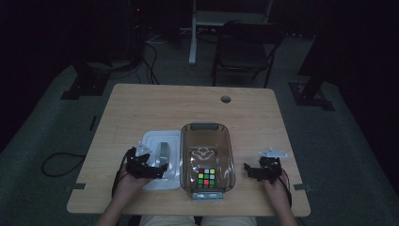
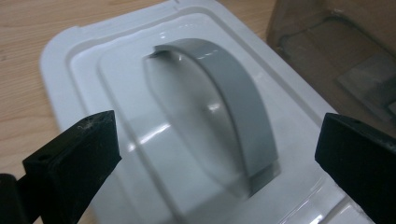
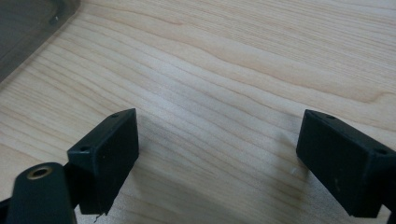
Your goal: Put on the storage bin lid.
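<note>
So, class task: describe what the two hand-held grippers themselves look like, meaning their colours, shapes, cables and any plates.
Both the left gripper and the right gripper are black, each with two blocky, square-ended jaws that have small holes near the tips. A pale grey three-cornered plate sits on top of each. A dark cable trails back along each wrist. No sleeves are visible on the forearms.

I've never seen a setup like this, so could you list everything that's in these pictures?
Table: one, light wood, centre.
Bin: one, clear brownish plastic, open, near front edge.
Puzzle cube: one, multicoloured, inside the bin.
Lid: one, white with grey handle, flat left of the bin.
Chair: one, dark, behind the table.
Cables: dark, on the floor.
Left gripper: black, open over the handle.
Right gripper: black, open over bare table.
</note>
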The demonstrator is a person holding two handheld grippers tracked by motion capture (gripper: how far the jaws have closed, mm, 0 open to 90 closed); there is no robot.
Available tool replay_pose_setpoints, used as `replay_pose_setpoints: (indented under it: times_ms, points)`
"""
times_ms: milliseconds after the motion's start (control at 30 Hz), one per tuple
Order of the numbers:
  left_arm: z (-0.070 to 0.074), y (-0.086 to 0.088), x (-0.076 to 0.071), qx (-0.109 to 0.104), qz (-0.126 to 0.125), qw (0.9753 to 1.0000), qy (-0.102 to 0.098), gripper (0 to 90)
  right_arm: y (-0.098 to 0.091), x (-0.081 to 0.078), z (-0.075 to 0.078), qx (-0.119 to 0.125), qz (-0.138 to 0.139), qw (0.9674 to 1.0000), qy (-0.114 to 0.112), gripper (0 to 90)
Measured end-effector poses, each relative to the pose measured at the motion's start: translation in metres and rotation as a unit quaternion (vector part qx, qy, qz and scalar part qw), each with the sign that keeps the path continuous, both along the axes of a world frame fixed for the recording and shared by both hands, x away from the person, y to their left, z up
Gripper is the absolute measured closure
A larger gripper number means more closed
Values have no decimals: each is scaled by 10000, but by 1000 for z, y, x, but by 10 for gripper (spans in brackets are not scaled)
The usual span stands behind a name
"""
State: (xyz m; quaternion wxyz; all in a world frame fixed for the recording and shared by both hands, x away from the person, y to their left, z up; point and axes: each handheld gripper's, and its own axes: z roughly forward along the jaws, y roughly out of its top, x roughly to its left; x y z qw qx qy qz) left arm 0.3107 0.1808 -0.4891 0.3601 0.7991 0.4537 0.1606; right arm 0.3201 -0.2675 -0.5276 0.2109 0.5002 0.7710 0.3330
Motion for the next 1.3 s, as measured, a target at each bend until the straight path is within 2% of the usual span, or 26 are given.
replay_pose_setpoints:
  times_ms: [100, 167, 267, 367, 500, 567, 600, 633, 700, 733, 933, 967, 1067, 1100, 1233, 1300]
  points:
    - [0, -7, 1, 6, -114, 9999, -28, 56, 0, 0, 0, 1, -1, 10000, 0, 128]
    - [-1, -11, 3, 20, -126, 9999, -21, 57, 0, 0, 0, 1, -1, 10000, 0, 128]
    - [-2, -14, 5, -26, -117, 9999, -61, 156, 0, 0, 0, 2, -1, 10000, 0, 128]
    - [-4, -18, 10, 76, -140, 9999, -13, 190, 0, 0, 0, 2, -1, 10000, -1, 128]
    - [-7, -20, 15, 115, -71, 9999, 38, 258, 0, 0, 0, 1, -1, 10000, -1, 128]
    - [-9, -21, 17, 150, -26, 9999, 57, 260, 0, 0, 0, 1, -1, 10000, -1, 128]
    - [-9, -20, 17, 162, -23, 9999, 40, 302, 0, 0, 0, 1, 0, 10000, -1, 128]
    - [-10, -19, 18, 140, 22, 9999, 27, 347, 0, 0, 0, 0, 1, 10000, -3, 129]
    - [-12, -18, 20, 121, 85, 9999, 63, 352, 0, 0, 0, 1, 1, 10000, -4, 129]
    - [-12, -18, 21, 110, 76, 9999, 73, 395, 0, 0, 0, 3, 0, 10000, -3, 130]
    - [-16, -19, 23, 5, 68, 9999, 157, 433, 0, 0, 0, -4, -4, 10000, -11, 133]
    - [-16, -19, 23, -70, 23, 9998, 182, 456, 0, 0, 0, -14, 9, 10000, -23, 134]
    - [-15, -19, 23, -54, -20, 9998, 181, 533, 3, -3, 2, -140, 11, 9997, -216, 134]
    - [-15, -19, 23, -46, -28, 9998, 173, 563, 4, -4, 3, -117, 27, 9996, -250, 133]
    - [-15, -19, 23, 4, -146, 9998, 168, 591, 9, -7, 8, 5, 138, 9995, -286, 134]
    - [-15, -18, 23, -58, -136, 9996, 226, 603, 11, -8, 9, 64, 170, 9994, -307, 134]
